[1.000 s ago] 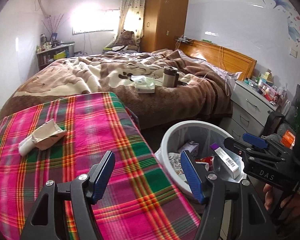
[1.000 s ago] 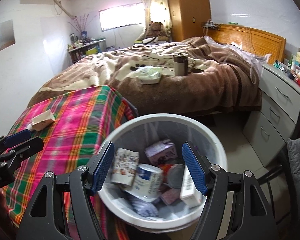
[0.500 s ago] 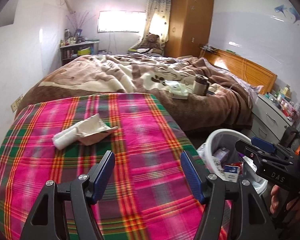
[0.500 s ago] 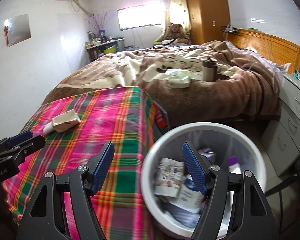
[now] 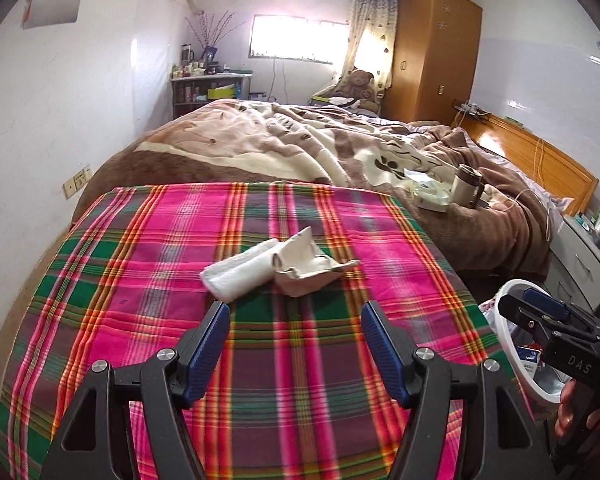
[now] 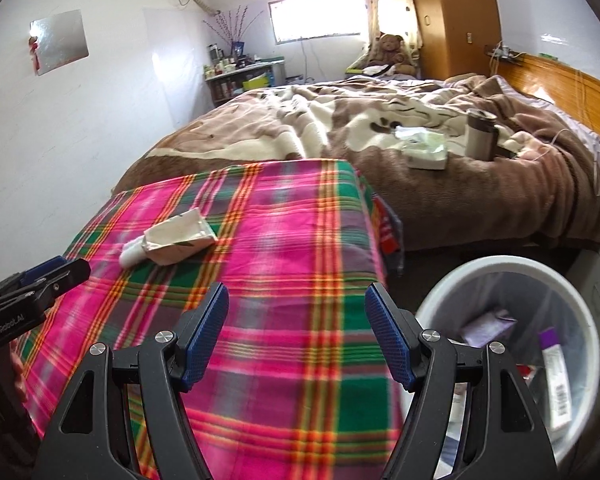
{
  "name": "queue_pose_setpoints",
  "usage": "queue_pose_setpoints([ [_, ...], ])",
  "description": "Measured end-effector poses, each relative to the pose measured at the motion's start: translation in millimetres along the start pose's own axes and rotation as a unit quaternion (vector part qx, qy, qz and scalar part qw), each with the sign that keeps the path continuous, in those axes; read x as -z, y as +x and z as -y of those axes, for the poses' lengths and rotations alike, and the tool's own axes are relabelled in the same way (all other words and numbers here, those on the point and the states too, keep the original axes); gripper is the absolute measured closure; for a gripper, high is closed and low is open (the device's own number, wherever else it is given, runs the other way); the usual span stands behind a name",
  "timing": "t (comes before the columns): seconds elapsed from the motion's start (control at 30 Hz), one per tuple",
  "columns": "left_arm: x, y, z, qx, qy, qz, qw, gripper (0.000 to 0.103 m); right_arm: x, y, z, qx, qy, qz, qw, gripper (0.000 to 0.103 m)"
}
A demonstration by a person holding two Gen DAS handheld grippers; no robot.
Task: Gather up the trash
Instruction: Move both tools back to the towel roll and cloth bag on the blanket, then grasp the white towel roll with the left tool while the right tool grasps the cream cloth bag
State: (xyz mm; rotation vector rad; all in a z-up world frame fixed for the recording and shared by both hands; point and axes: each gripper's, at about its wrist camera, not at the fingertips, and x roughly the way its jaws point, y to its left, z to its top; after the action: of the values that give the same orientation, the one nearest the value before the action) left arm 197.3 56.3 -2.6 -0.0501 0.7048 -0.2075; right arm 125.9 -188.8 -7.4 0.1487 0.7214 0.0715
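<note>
Both tongs stand with their jaws apart and hold nothing. The left gripper [image 5: 295, 334] hovers over the near part of the plaid cloth [image 5: 172, 264], its blue pads spread wide, and points at the trash that lies toward the middle of the cloth-covered surface. That trash is a crumpled beige carton [image 5: 308, 266] with its torn top gaping, and a rolled white wad of paper [image 5: 238, 274] touching the carton's left side. Neither piece touches the pads; both sit just ahead of the fingertips.

The right gripper [image 6: 297, 330] hangs over the right-hand edge of the same cloth, also spread open. From its view the carton [image 6: 180, 236] and the white wad [image 6: 134, 254] lie toward the left edge of the cloth, near the left gripper's fingers [image 6: 56, 276], which enter at the left of that picture.

Beside the right edge of the cloth stands a white trash bin [image 6: 500, 268] on the floor, lined with a clear bag and already holding several boxes and wrappers, among them a purple-capped box [image 6: 556, 376].

Behind the cloth lies a bed with a brown blanket [image 5: 300, 148]; a tissue pack [image 6: 426, 154] and a metal mug [image 6: 480, 134] rest on it.
</note>
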Motion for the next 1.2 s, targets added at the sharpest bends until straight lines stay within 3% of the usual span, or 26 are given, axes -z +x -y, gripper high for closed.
queue_pose_setpoints([
  [0.27,-6.5,22.5,-25.1,-0.021,0.020,-0.015,0.9995,0.035,-10.9,26.9,-25.0,-0.017,0.005,-0.019,1.000,0.031],
  [1.0,-23.4,87.6,-83.7,0.000,-0.009,-0.060,0.9982,0.035,-32.9,124.3,-71.4,-0.059,0.071,-0.099,0.991,0.032],
  [1.2,-24.9,102.8,-85.8,0.006,-0.007,-0.072,0.9974,0.035,-34.2,141.6,-72.4,-0.076,0.101,-0.125,0.984,0.059],
])
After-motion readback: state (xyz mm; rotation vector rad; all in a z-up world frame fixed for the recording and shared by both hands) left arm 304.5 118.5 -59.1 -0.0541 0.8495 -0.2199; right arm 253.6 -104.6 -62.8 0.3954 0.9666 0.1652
